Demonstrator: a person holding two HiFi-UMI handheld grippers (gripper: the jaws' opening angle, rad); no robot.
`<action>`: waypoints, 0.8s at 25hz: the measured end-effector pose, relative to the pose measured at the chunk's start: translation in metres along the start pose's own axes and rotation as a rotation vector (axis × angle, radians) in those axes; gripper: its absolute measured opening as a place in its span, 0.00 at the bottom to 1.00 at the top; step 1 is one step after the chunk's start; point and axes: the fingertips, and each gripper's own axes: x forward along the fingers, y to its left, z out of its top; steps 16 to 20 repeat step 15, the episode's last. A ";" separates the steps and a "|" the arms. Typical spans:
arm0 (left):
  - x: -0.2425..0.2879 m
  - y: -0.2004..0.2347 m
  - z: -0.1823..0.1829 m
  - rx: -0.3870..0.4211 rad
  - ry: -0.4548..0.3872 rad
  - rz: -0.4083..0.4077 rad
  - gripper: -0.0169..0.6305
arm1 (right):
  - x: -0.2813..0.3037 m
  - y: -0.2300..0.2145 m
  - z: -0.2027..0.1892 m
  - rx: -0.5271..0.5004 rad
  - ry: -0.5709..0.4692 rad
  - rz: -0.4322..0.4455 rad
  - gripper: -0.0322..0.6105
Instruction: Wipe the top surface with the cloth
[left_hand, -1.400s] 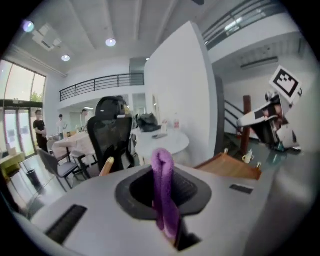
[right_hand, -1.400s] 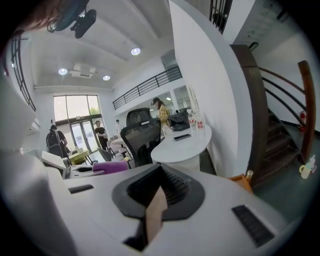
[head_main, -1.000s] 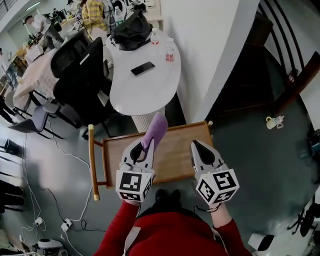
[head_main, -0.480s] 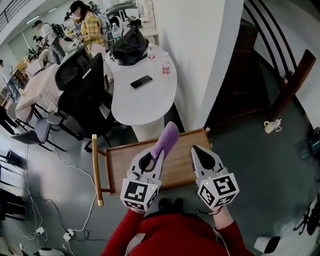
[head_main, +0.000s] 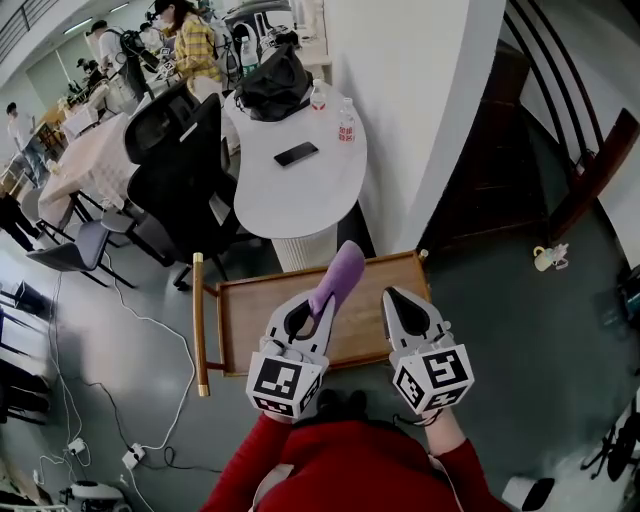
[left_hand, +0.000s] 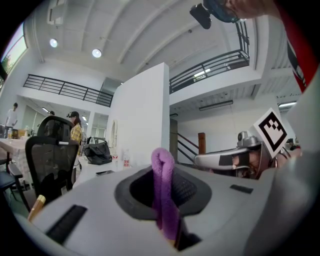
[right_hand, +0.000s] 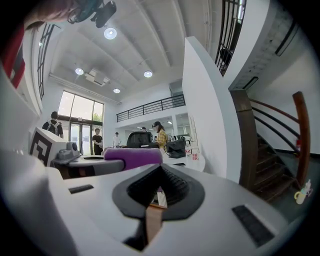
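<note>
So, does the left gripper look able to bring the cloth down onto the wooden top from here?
Probably yes. The left gripper holds the purple cloth above the wooden top, which looks bare, and the right gripper sits beside it, not below.

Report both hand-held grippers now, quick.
Left hand-held gripper: shut on the purple cloth.
Right hand-held gripper: shut, holding nothing.

No legible txt: red labels on the 2 bottles on white table too small to read.
</note>
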 end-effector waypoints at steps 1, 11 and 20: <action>0.000 0.000 0.000 -0.001 0.000 0.001 0.10 | 0.000 0.000 0.001 -0.002 -0.002 0.000 0.05; -0.002 -0.002 -0.005 -0.006 0.006 0.002 0.10 | -0.005 0.001 -0.003 -0.006 0.000 -0.005 0.05; -0.001 -0.001 -0.007 -0.007 0.010 0.011 0.10 | -0.005 -0.002 -0.003 -0.011 0.001 -0.004 0.05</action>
